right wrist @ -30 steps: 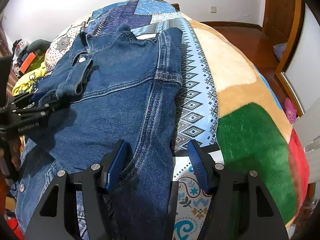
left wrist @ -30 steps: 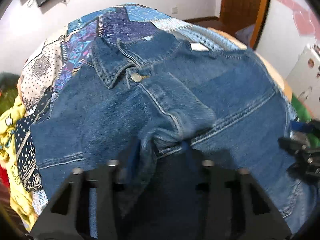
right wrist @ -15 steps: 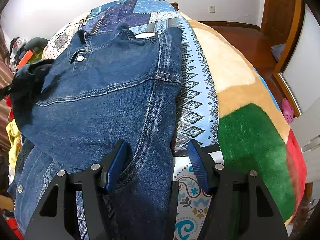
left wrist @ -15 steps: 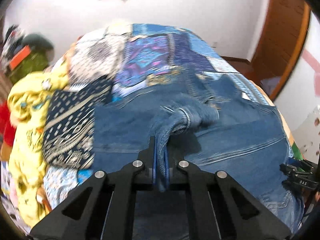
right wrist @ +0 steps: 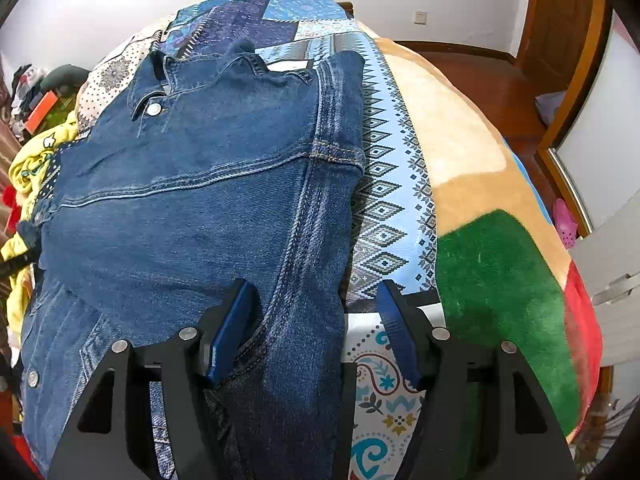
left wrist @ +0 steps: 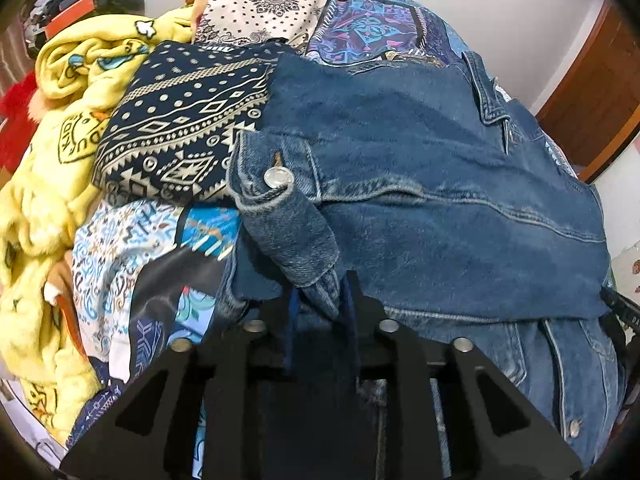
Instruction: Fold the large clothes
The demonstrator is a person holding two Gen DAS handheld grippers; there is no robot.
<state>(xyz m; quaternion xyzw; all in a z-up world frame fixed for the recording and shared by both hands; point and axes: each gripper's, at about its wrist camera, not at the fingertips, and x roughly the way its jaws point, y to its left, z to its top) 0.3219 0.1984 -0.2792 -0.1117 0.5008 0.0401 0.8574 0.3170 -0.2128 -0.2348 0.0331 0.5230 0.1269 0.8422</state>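
**Denim sleeve drawn out to the bed's left side**

Gripping loosens at the left gripper [left wrist: 320, 300]: its jaws have just been opening a little, and they stand narrowly apart with the buttoned cuff [left wrist: 280, 200] of the blue denim jacket [left wrist: 440, 200] between them; whether the blue pads still press the cloth cannot be told. The cuff's silver metal button [left wrist: 277, 177] faces up just beyond the tips. Beyond the cuff the sleeve runs across the jacket's folded body, which lies on the patchwork bedspread of blue, navy and cream prints [left wrist: 180, 128]. A crumpled yellow fleece blanket with cartoon prints [left wrist: 48, 184] is heaped at the bedspread's left edge.

The right gripper [right wrist: 316, 328] stands about half open over the jacket's right folded edge. One blue pad rests on the denim and the other sits over the bedspread [right wrist: 392, 208] just beside the edge, so the fold lies between them ungripped. Further right, a plush blanket in tan, green and red blocks [right wrist: 492, 280] covers the bed's side. The jacket's collar [right wrist: 208, 68] lies at the far end.
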